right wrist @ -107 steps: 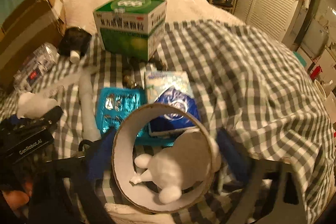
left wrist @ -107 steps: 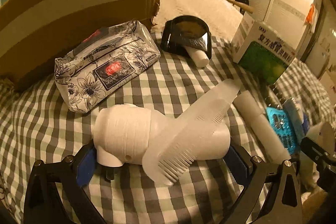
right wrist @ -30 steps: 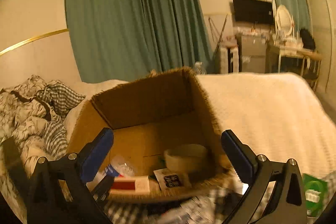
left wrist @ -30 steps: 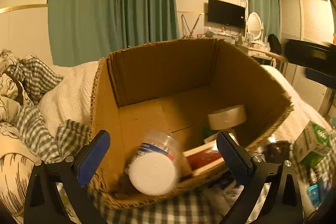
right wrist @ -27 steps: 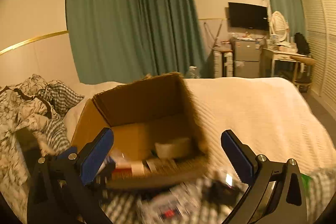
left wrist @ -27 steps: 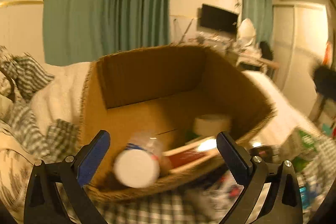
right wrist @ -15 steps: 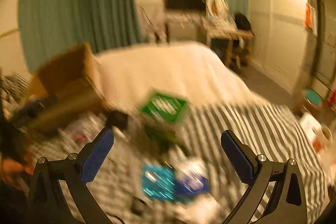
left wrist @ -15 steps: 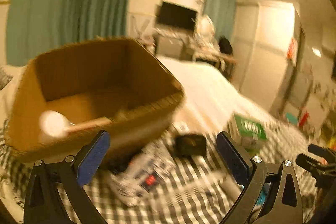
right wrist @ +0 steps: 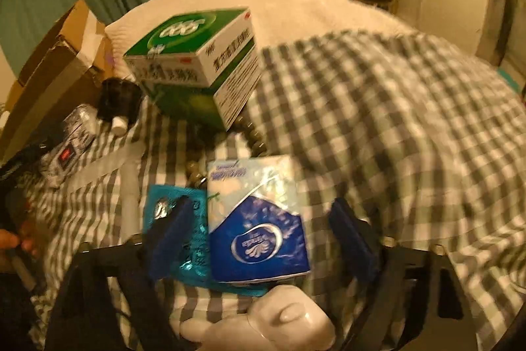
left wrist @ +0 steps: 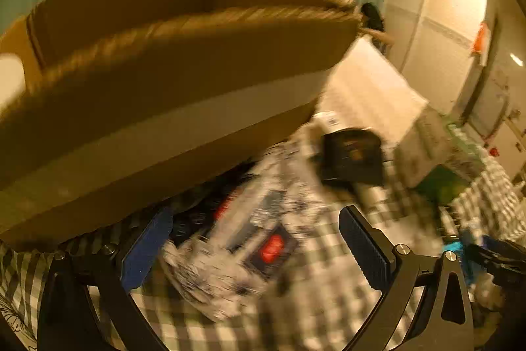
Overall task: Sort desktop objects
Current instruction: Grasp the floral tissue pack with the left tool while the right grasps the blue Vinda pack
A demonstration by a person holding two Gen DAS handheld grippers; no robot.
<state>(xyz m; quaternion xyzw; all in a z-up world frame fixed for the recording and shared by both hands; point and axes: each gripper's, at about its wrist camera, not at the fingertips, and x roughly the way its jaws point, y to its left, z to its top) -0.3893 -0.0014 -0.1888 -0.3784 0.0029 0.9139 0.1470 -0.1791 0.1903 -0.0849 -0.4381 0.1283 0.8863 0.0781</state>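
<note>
grippers both spread, empty: left gripper (left wrist: 253,249) over floral tissue pack (left wrist: 243,249) by cardboard box (left wrist: 164,87), right gripper (right wrist: 259,236) over blue tissue pack (right wrist: 259,236) (blurry). next we lower, pinch, box them.

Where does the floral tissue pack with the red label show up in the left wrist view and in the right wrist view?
Left wrist: the floral tissue pack lies low in the centre, blurred, between the open fingers of the left hand-held gripper.
Right wrist: it sits small at the far left edge, on the checked cloth.
Shared landmark: the cardboard box, just behind the pack in both.
</note>
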